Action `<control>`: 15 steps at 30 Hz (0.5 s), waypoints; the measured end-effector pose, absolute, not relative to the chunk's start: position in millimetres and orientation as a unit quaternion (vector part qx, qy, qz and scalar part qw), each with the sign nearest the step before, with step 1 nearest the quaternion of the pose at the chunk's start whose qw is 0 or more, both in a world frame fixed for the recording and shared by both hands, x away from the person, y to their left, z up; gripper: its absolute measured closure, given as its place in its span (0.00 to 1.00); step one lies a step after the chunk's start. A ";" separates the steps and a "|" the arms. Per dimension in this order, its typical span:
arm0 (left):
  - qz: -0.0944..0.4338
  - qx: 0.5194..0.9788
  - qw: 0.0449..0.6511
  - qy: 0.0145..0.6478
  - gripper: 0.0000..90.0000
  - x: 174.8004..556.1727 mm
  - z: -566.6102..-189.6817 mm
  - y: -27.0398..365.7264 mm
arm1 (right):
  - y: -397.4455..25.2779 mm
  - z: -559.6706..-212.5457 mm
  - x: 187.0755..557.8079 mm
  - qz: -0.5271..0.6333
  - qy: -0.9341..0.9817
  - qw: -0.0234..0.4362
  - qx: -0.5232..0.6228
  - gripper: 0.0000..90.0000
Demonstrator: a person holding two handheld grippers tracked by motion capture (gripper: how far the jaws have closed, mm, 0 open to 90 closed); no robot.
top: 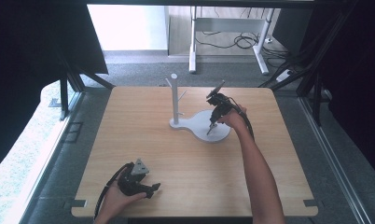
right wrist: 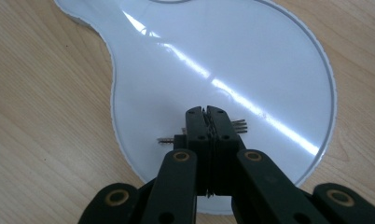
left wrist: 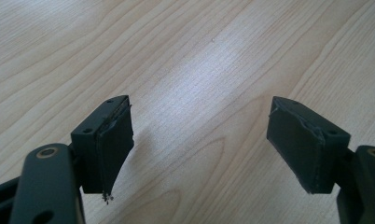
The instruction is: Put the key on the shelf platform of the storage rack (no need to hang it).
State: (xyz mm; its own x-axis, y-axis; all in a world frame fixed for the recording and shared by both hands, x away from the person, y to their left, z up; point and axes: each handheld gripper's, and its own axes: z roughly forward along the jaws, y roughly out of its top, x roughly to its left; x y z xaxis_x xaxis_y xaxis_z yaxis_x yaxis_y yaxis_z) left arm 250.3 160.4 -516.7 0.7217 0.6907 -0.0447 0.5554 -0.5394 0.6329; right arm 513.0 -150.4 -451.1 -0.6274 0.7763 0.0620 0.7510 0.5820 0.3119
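A white stand has an upright post with pegs [top: 175, 95] and a flat rounded base dish [top: 220, 135]. My right gripper [top: 212, 127] points down over that dish, tips just above it. In the right gripper view my right gripper [right wrist: 206, 112] is shut on a small thin metal piece [right wrist: 167, 139]. Its toothed end sticks out left of the jaws and short prongs show on the right; what it is I cannot tell. The white dish [right wrist: 251, 56] lies under it. My left gripper [top: 153, 188] rests low near the table's front left, and in the left gripper view it [left wrist: 199, 140] is open on nothing.
The wooden table [top: 143, 135] carries the stand at its middle back. Black frame struts stand at the table's back left and back right. Beyond the far edge are desk legs and cables on the floor.
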 end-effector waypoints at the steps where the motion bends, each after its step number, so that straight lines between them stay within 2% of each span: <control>1: 0.106 0.871 0.320 0.358 0.25 250.3 -516.7 160.3 | -150.2 -452.6 513.1 0.158 0.887 0.041 0.431 0.99; 15: 0.104 0.873 0.317 0.356 0.25 250.2 -517.6 158.9 | -147.7 -467.6 515.6 0.167 0.885 0.042 0.433 0.98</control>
